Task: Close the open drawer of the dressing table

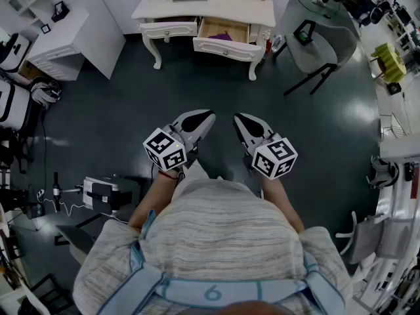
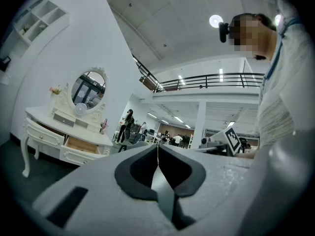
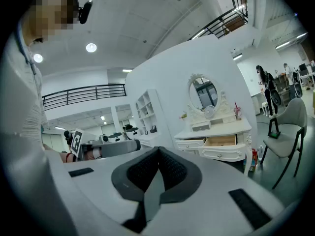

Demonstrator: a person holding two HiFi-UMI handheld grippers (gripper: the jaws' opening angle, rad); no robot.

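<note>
Ahead, dressing table (image 1: 205, 6) drawer (image 1: 226, 47) stands pulled out, well apart from left gripper (image 1: 207, 115) and right gripper (image 1: 240, 117), both pinched together, empty. Risk: off-centre shove skews drawer, jams it.

Left tool (image 1: 207, 115), right tool (image 1: 240, 117), jaws together.

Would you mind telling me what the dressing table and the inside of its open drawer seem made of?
Dressing table: probably wood painted cream-white, smooth finish, judging by its curved carved legs. Open drawer interior: apparently unpainted light wood, tan and matte.
</note>
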